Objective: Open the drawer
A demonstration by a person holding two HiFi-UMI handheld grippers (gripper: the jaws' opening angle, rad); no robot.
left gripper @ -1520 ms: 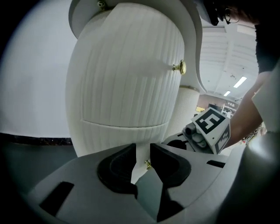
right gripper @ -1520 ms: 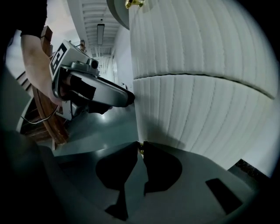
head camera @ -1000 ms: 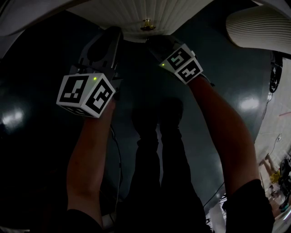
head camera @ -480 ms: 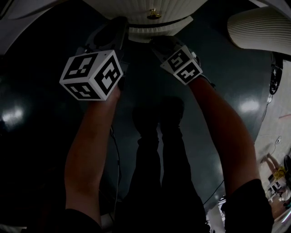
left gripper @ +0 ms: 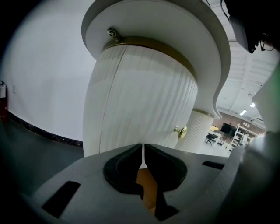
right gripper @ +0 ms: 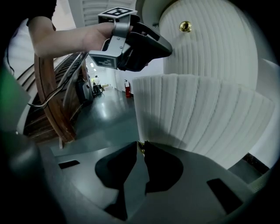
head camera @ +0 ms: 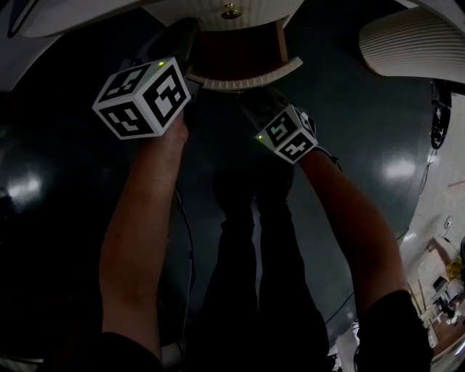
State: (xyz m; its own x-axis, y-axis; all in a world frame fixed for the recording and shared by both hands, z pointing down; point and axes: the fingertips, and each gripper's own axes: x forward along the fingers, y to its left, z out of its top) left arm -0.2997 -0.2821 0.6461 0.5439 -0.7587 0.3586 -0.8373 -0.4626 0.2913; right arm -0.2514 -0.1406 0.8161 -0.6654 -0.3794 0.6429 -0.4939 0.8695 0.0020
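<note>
A white ribbed cabinet (head camera: 240, 9) stands at the top of the head view. Its lower drawer (head camera: 247, 77) is pulled out, and the brown inside (head camera: 236, 52) shows behind the curved ribbed front (right gripper: 197, 118). My right gripper (right gripper: 141, 146) is shut on the drawer's small brass knob, of which only a glint shows between the tips. In the head view that right gripper (head camera: 253, 94) sits just under the drawer front. My left gripper (left gripper: 143, 151) is shut on nothing and hangs at the drawer's left side (head camera: 178, 40). A second brass knob (right gripper: 185, 26) sits on the front above.
The floor (head camera: 58, 203) is dark and glossy. Another white ribbed piece (head camera: 414, 43) is at the upper right. A curved wooden frame (right gripper: 48, 100) with cables stands left in the right gripper view. My legs (head camera: 254, 240) are below the drawer.
The drawer has slid out from the cabinet, exposing its brown inside. My right gripper has come back toward me with the drawer front. The left gripper has stayed beside it.
</note>
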